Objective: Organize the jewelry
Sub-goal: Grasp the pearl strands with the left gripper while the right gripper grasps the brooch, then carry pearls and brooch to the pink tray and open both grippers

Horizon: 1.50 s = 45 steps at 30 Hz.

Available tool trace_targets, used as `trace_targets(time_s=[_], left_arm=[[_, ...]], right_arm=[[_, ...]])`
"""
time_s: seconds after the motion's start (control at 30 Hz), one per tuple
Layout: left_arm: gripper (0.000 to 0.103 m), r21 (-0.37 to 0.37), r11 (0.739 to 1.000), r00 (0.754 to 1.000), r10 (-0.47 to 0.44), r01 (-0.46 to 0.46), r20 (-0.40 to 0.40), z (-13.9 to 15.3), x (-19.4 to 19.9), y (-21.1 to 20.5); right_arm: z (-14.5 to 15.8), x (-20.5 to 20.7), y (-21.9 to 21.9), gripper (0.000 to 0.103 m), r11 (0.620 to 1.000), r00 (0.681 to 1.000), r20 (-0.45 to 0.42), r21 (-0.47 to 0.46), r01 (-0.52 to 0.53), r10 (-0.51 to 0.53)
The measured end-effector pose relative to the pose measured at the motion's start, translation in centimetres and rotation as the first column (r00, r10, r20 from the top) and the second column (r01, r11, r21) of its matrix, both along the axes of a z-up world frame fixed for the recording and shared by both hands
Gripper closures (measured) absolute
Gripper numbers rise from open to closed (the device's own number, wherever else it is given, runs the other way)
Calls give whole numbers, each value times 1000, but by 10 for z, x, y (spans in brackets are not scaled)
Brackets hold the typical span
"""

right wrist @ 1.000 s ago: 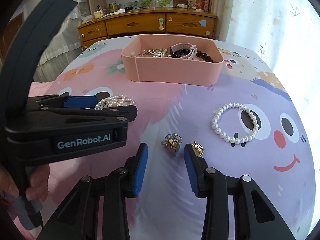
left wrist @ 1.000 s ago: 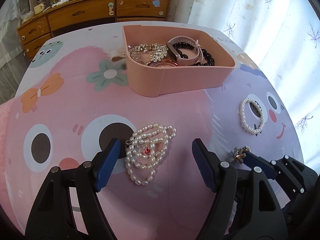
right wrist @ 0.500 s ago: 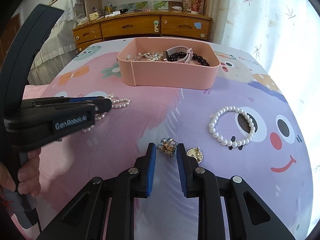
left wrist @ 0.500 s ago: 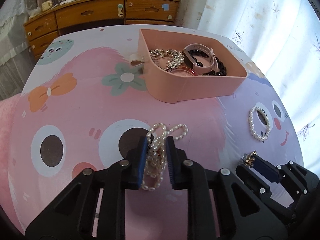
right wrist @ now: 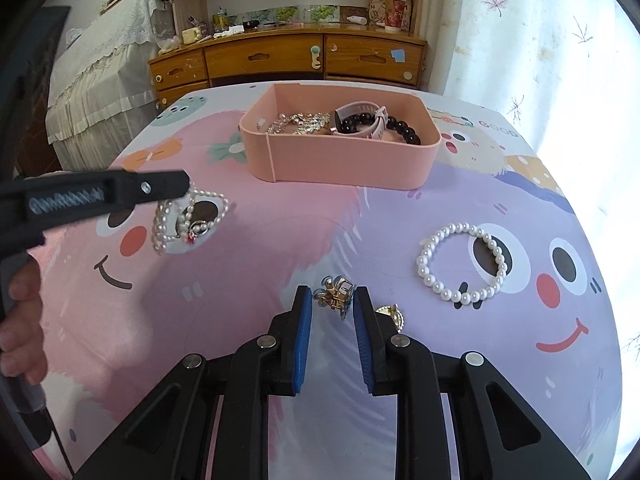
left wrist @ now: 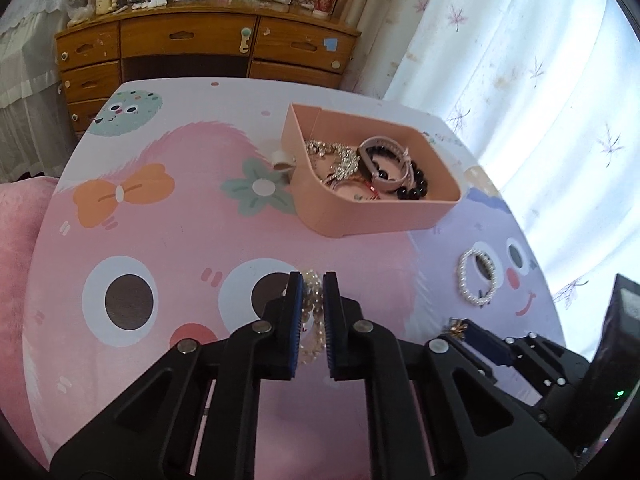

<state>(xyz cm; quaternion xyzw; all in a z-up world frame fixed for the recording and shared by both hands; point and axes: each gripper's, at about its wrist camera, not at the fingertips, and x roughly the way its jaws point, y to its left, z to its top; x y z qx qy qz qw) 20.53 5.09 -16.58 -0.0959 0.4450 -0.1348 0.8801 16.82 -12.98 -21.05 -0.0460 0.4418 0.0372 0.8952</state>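
While left claw point(left wrist: 311, 282) pinches pearl necklace point(right wrist: 176, 226), its dangling loops show only from right wrist, right claw point(right wrist: 333, 299) clamps hair clip point(right wrist: 334, 296).

Black fingers point(right wrist: 366, 332), blue pads, silver screws, blurred lettering.

Two near, down-tilted wrist views, shared pink box point(left wrist: 372, 216)

Pink tray point(right wrist: 344, 160); white pearl bracelet point(right wrist: 460, 264); my jaws' blue pads point(right wrist: 304, 336); table cloth point(right wrist: 256, 288) pink and lilac, printed with cartoon faces.
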Motion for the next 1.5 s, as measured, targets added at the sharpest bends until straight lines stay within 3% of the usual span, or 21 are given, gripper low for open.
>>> trace_targets(time_s=[0.23, 0.47, 0.8, 1.07, 1.4, 1.43, 1.5], left_arm=[[96, -28, 998, 998, -48, 49, 40, 38, -5, 5], [96, -65, 991, 988, -111, 118, 109, 88, -2, -4], [96, -78, 986, 968, -128, 148, 217, 134, 32, -23], [96, -43, 990, 962, -122, 137, 245, 130, 75, -42], [95, -8, 994, 967, -103, 108, 232, 106, 119, -62], [95, 5, 994, 971, -105, 106, 216, 101, 124, -65], [92, 50, 996, 978, -85, 77, 192, 93, 128, -68]], right_arm=[[17, -2, 11, 82, 998, 998, 44, -25, -52, 53], [51, 7, 15, 82, 997, 991, 115, 30, -70, 66], [103, 42, 9, 82, 996, 975, 219, 68, -64, 47], [118, 87, 1, 82, 997, 961, 272, 43, -69, 55], [96, 130, -28, 81, 998, 977, 207, 25, -64, 57], [91, 133, -32, 80, 997, 980, 188, 43, -69, 60], [85, 137, -41, 59, 995, 985, 159, 66, -76, 65]])
